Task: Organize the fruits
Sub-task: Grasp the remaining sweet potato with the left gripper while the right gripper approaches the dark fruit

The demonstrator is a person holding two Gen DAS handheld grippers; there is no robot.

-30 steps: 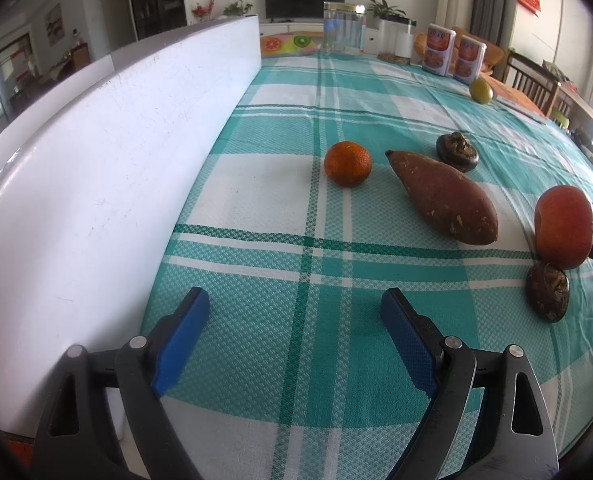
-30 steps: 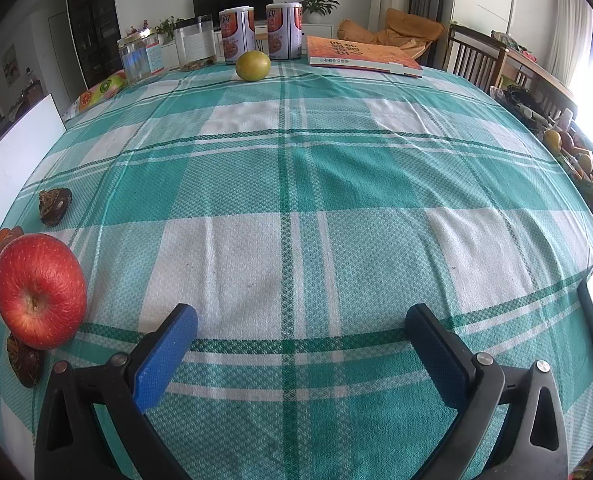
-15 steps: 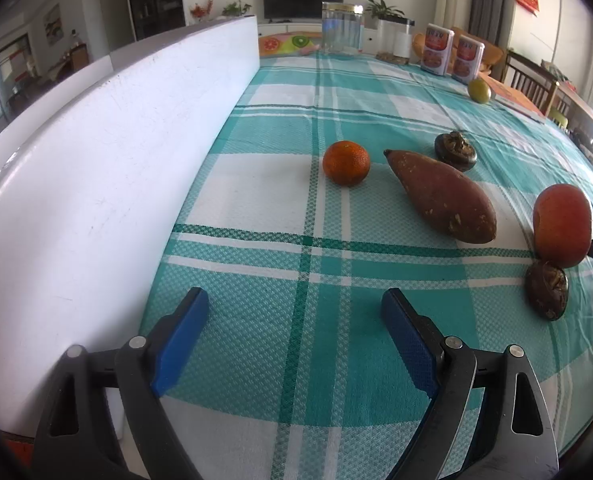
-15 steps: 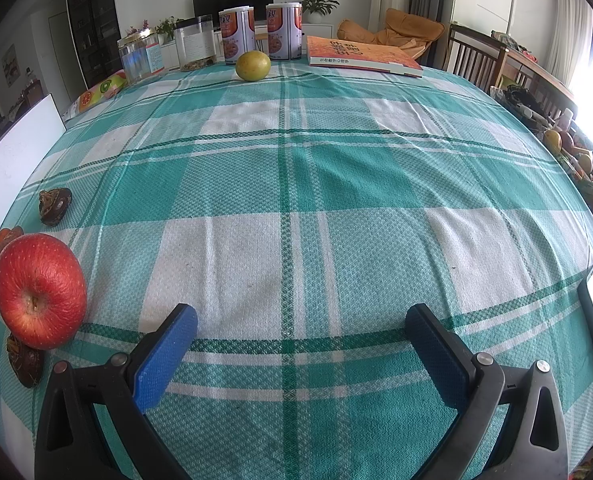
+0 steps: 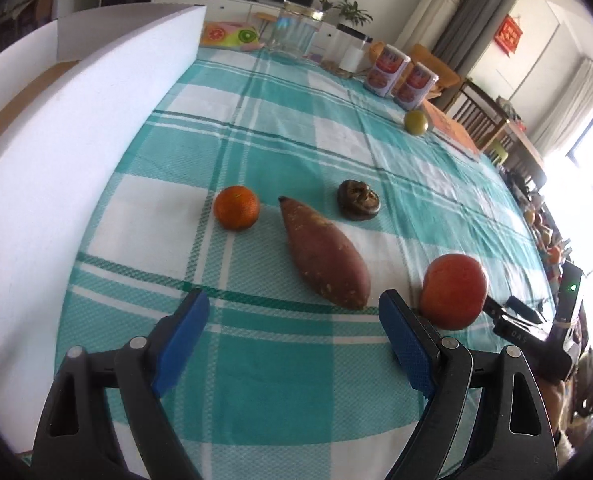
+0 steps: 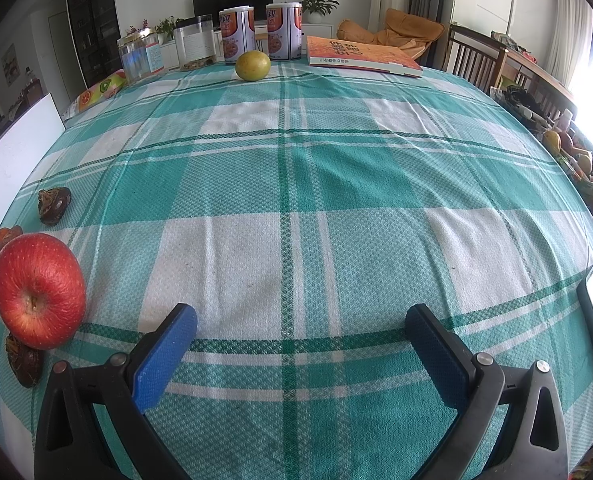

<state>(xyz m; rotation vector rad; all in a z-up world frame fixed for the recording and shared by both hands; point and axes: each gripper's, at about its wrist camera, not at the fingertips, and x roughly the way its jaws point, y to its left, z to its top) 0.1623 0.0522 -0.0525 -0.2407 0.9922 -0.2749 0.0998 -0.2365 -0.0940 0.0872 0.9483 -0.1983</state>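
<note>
Left wrist: left gripper (image 5: 292, 324) jaws spread, empty, over the checked counter (image 5: 296, 148). Ahead: tangerine (image 5: 236, 207), sweet potato (image 5: 323, 254), dark mushroom (image 5: 358, 201); red apple (image 5: 453, 291) just beside the right finger; white board (image 5: 76, 152) along the left.

Right wrist: right gripper (image 6: 300, 354) jaws spread, empty. Apple (image 6: 39, 290) far left, yellow-green citrus (image 6: 252, 65) near two cans (image 6: 260, 32) at the far edge.
</note>
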